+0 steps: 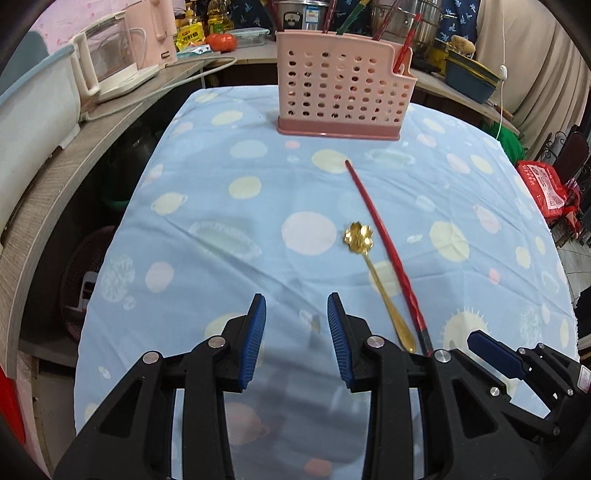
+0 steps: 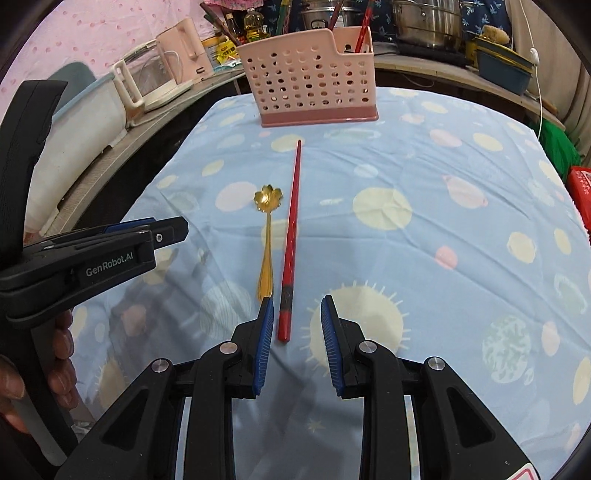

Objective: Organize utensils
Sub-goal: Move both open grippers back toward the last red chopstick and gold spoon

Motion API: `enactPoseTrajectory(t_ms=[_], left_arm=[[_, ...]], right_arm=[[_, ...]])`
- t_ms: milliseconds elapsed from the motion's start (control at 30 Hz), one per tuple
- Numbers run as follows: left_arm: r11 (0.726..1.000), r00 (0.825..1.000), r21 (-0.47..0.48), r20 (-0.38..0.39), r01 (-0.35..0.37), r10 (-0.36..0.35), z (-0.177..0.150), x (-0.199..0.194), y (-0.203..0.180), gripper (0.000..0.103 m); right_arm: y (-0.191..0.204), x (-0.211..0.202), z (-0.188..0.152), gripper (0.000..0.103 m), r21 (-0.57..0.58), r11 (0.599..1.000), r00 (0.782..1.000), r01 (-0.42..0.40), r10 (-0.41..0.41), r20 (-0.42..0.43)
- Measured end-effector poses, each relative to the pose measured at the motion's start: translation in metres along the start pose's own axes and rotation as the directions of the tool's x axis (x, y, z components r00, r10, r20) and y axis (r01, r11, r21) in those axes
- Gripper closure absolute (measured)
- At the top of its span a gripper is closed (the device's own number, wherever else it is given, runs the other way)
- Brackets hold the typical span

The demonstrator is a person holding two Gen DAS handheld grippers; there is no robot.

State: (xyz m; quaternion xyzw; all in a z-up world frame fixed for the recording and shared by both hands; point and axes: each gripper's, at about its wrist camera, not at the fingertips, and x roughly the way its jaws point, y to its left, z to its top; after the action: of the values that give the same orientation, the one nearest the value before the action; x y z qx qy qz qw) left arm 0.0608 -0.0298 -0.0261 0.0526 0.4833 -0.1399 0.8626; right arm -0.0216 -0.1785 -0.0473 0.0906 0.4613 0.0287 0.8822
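A gold spoon (image 1: 373,266) (image 2: 266,236) with a flower-shaped bowl lies on the spotted blue tablecloth (image 1: 207,229) (image 2: 424,258). A red chopstick (image 1: 380,240) (image 2: 291,225) lies just right of it. At the table's far edge a pink perforated utensil caddy (image 1: 340,88) (image 2: 310,81) holds several chopsticks. My left gripper (image 1: 296,299) (image 2: 177,229) is open over bare cloth, left of the spoon's handle. In the right wrist view my right gripper (image 2: 297,301) (image 1: 476,339) is also open. The chopstick's near end lies in the gap, close to the left finger (image 2: 264,343), with no pad pressing it.
A grey counter (image 1: 55,177) runs along the left with a glass jug (image 1: 110,51) and a pink kettle (image 2: 184,44). Pots (image 2: 424,22), bottles and a blue tub (image 1: 469,77) stand behind the table. A red bag (image 1: 543,184) sits off the right edge. A hand (image 2: 62,350) grips the left tool.
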Motion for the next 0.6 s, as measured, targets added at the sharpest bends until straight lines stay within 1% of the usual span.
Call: enactPoseTrajectory(t_ms=[333,600], left_arm=[[1.000,0.999,0.011,-0.038,0.004,-0.004,-0.011,0.007,-0.004,0.070],[1.000,0.999,0.010,-0.050,0.005,-0.005,-0.011,0.011,-0.003,0.070]], right_arm=[[0.006,0.012,-0.004,0.077,-0.017,1.000,1.000,-0.001,0.000,-0.026],[0.007,0.022,0.001,0.080,-0.023,1.000,1.000,0.004,-0.004,-0.031]])
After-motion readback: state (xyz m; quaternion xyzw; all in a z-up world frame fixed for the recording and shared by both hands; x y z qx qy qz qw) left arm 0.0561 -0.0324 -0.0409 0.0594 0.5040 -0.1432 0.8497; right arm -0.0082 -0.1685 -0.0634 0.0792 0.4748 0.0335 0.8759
